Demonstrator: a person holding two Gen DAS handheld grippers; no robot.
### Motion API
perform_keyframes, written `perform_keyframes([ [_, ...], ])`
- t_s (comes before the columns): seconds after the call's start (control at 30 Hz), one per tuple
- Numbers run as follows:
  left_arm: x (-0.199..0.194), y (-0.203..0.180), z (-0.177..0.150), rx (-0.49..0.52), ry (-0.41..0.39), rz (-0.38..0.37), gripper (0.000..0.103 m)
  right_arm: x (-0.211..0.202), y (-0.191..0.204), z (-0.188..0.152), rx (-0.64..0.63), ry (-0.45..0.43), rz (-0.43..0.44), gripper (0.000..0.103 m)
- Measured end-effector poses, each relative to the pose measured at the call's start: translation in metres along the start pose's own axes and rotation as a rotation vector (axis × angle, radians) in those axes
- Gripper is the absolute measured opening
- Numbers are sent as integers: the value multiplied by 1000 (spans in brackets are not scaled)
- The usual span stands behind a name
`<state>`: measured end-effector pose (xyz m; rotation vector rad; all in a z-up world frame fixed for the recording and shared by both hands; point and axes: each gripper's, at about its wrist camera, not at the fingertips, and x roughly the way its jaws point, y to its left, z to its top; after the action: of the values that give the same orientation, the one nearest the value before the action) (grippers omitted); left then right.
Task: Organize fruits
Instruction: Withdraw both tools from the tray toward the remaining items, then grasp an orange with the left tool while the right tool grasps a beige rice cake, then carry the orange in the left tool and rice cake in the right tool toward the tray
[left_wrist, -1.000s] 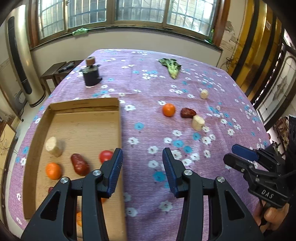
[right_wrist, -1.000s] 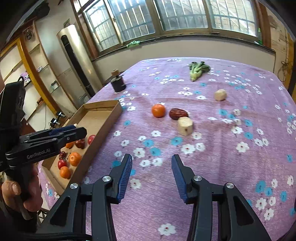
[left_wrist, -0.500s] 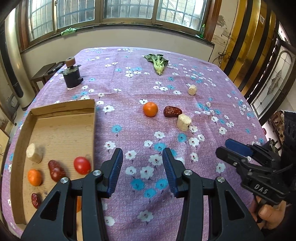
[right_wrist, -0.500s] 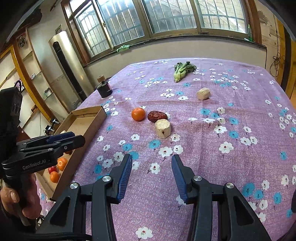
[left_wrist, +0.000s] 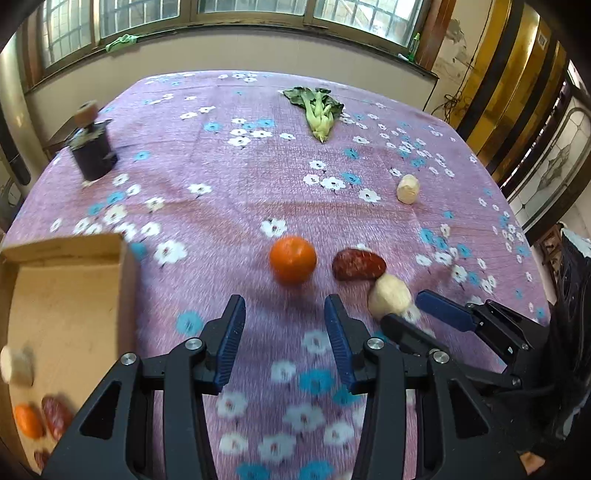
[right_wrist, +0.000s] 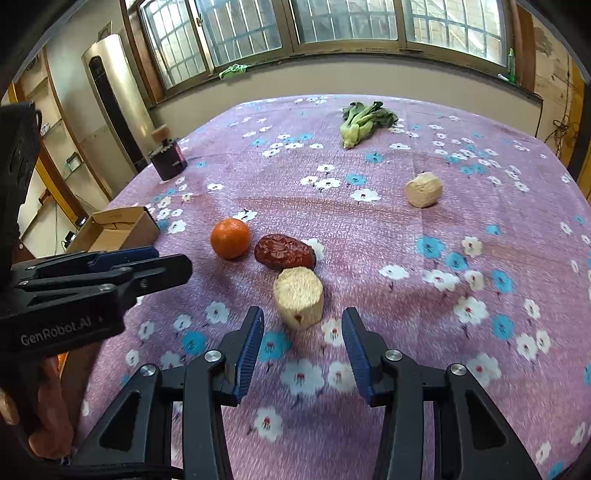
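We see our left tongs (left_wrist: 284, 328) released, blue pads parted with nothing between them, hovering over the purple flowered desk (left_wrist: 229, 206) just short of the orange (left_wrist: 293, 264). Our right tongs (right_wrist: 301, 345) are released too, fingers spread wide, the pale cut chunk (right_wrist: 298, 302) lying on the cloth just ahead of the gap and not touched by either pad. In the left wrist view the right tongs sit at the right edge, one finger just beside that chunk (left_wrist: 389, 297). The wrinkled red date (right_wrist: 284, 252) lies between orange (right_wrist: 230, 237) and chunk, touching the chunk or nearly so. A second pale chunk (right_wrist: 423, 189) rests well apart toward the far right, and a leafy green (right_wrist: 364, 120) lies near the far edge. A dark jar (left_wrist: 91, 149) stands at the far left. The cardboard box (left_wrist: 66, 314) sits at our left, holding a pale piece (left_wrist: 16, 363), an orange fruit (left_wrist: 27, 421) and a red fruit (left_wrist: 55, 415) near its front corner
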<state>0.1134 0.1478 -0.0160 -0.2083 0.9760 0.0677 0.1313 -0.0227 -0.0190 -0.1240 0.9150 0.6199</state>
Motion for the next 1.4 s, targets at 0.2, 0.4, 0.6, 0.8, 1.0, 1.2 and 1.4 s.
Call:
perform_keyframes([
  [0.2,30,1,15,5,36,4,42,19,-5,12,-4,12,31,31],
  [0.4,50,-7,29,5,42,10,42,2,-14,8,33,-15,54,31],
  [0.6,51,-16,26,59,19,57,30,-15,-24,2,76,-35,83,31],
  [0.8,35,-18,12,77,15,85,30,-30,-24,-1,91,-55,96,31],
  [1.0,4,-12,-7,66,-14,94,30,-43,-13,-4,82,-71,98,31],
  [1.2,-26,-3,-22,59,-46,118,30,-54,1,-7,71,-83,107,31],
  [1.4,-52,12,-29,47,-74,148,30,-64,25,-3,41,-101,131,31],
])
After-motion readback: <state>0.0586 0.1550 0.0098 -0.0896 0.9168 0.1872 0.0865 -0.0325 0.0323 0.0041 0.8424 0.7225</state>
